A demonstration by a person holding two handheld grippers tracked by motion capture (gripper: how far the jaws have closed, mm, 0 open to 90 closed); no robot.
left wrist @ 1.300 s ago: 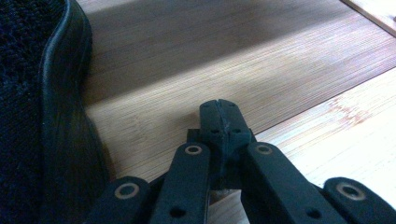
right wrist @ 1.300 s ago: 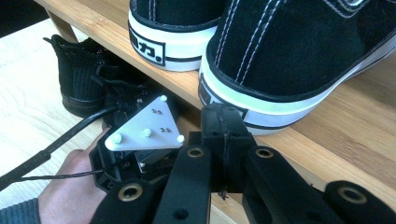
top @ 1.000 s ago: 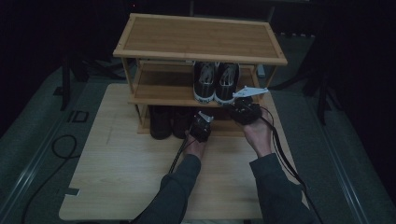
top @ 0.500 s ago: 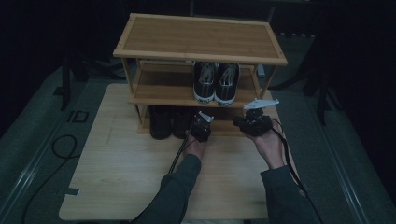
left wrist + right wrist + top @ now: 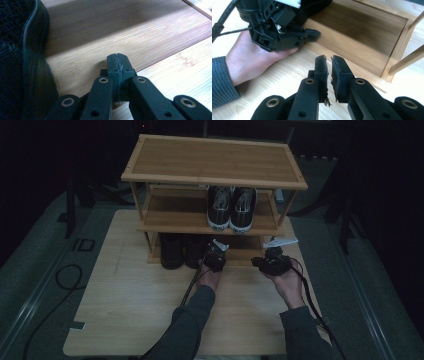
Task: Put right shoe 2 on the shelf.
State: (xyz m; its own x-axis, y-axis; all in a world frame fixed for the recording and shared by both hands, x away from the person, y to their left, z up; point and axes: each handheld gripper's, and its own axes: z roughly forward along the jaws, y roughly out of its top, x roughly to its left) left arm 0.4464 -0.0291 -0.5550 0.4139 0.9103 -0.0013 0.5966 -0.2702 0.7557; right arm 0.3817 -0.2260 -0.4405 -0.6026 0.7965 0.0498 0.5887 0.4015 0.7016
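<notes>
Grained bamboo shelf (image 5: 140,32) beside ribbed black shoe (image 5: 22,62).

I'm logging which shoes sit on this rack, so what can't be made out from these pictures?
- Dark shoes on the bottom shelf, high view: the middle shelf covers their back halves; too dim for type or colour.
- Same shoe, left gripper view: cut off by the left edge.
- Sneakers, high view: heels hidden under the top shelf.
- Left gripper, right gripper view: its top is cut off.

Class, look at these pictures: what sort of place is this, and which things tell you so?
Probably a staged test set-up, not a home: a wooden shoe rack holding sneakers stands on a table, amid dark surroundings with a cable beside it.
</notes>
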